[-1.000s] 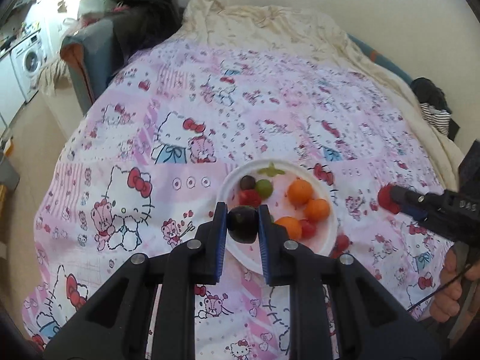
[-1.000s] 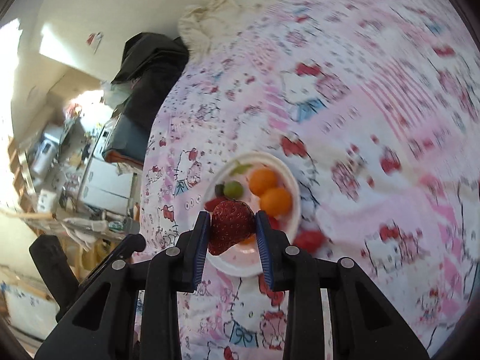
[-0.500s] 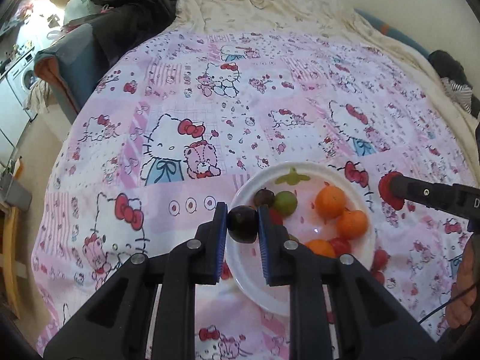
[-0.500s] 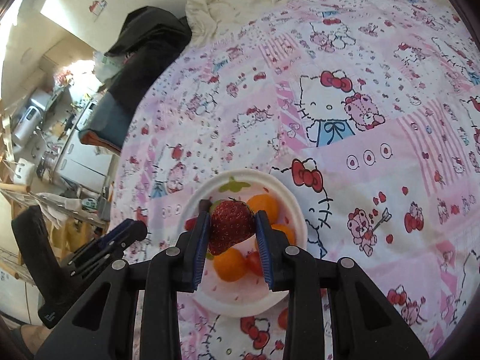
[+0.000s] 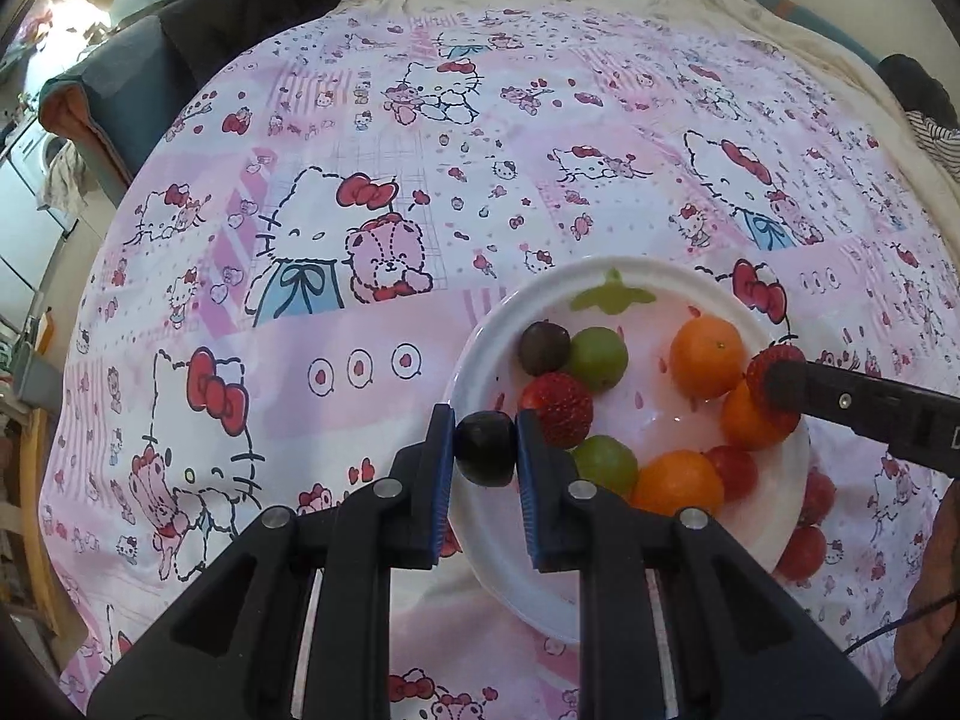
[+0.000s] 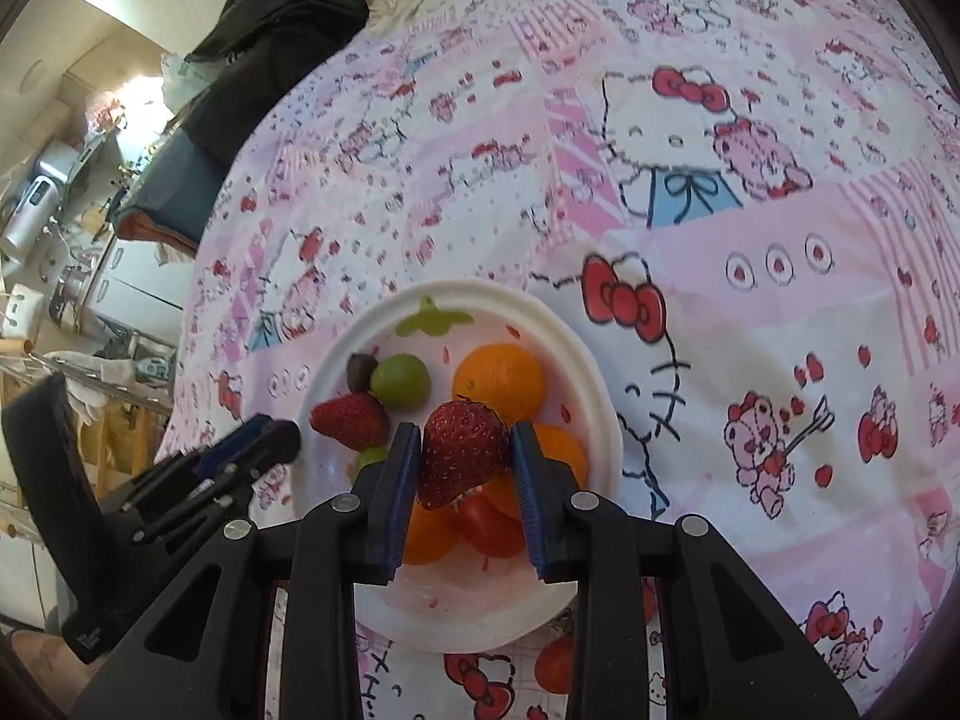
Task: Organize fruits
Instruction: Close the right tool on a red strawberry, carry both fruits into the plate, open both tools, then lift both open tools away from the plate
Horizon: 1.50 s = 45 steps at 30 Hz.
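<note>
Left wrist view: left gripper [image 5: 485,449] clamped narrow on a dark grape [image 5: 486,447], both blue pads pressing its sides, poised over the 9 o'clock rim of the white plate [image 5: 480,552]. On the plate: strawberry [image 5: 557,401], green grapes, oranges [image 5: 707,356], cherry tomatoes. Two more tomatoes [image 5: 803,552] off the rim at 4 o'clock, on the pink cartoon-print bedspread [image 5: 360,228].

Right wrist view: right gripper [image 6: 463,459] closed on a large strawberry [image 6: 462,453], tip down, above the plate's centre, orange at 12 o'clock just beyond.
</note>
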Each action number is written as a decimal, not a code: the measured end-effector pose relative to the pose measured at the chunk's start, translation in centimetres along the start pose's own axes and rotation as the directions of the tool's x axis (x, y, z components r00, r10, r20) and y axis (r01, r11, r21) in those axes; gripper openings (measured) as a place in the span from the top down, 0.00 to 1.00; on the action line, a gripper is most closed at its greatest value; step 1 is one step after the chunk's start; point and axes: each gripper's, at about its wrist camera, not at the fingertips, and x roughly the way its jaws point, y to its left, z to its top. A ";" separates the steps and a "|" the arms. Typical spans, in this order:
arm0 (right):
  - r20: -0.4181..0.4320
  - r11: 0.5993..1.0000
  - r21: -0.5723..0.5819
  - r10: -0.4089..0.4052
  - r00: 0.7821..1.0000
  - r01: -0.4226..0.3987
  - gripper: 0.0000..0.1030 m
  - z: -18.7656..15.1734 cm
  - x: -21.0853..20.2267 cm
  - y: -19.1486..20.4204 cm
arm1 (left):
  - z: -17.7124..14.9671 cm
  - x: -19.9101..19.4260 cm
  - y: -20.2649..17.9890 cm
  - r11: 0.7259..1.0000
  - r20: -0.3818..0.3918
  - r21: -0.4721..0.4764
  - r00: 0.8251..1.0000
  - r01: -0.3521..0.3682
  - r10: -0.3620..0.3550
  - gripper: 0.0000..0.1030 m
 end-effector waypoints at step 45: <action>0.191 0.998 -0.008 0.070 0.979 -0.069 0.24 -0.7 -7.5 2.3 | -0.7 -7.5 0.5 0.998 0.213 -0.043 0.977 0.044 -0.033 0.25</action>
